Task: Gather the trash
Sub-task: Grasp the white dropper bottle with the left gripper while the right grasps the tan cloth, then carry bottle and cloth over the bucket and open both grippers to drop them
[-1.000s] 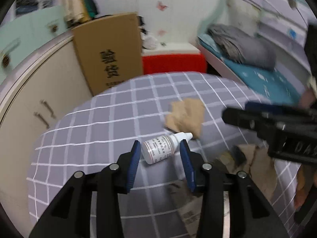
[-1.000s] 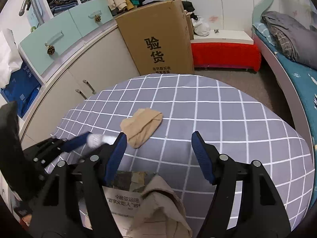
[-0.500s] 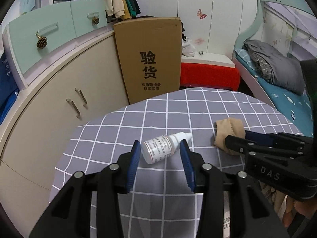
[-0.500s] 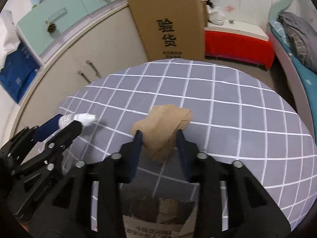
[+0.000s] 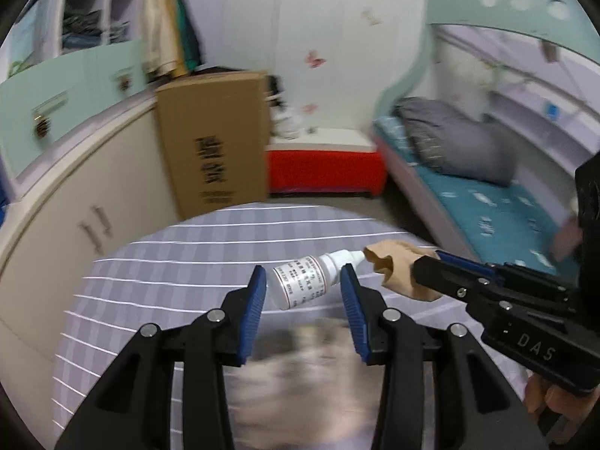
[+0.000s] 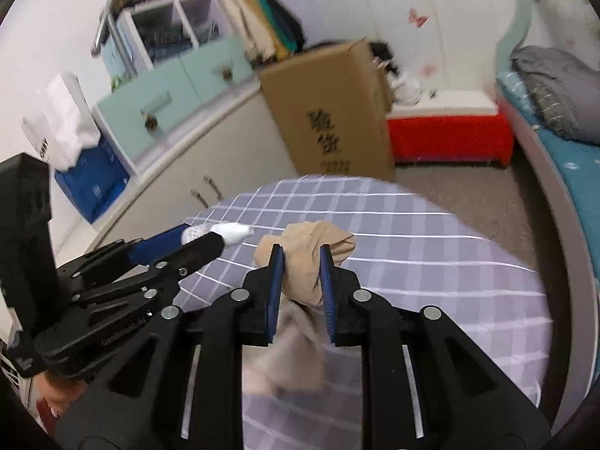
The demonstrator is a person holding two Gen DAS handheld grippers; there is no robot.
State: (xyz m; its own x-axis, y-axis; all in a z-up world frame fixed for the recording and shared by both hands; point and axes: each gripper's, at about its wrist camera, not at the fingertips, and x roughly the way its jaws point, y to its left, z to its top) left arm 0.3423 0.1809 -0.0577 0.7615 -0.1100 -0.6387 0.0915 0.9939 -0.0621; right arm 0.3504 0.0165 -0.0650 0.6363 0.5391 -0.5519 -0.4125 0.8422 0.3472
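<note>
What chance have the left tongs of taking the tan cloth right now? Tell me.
Probably not. The left tongs are full, shut on the white bottle, and the tan cloth hangs between the right tongs, whose jaws are closing on it.

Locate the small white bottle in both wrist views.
Left wrist: white bottle low centre, between the left gripper jaws.
Right wrist: only its cap end shows, left of centre, beside the tan cloth.
Shared landmark: cardboard box.

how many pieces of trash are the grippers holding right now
2. A small white bottle sits between the left gripper pads; a crumpled tan stocking is in the closing right gripper. More may lie blurred below.
</note>
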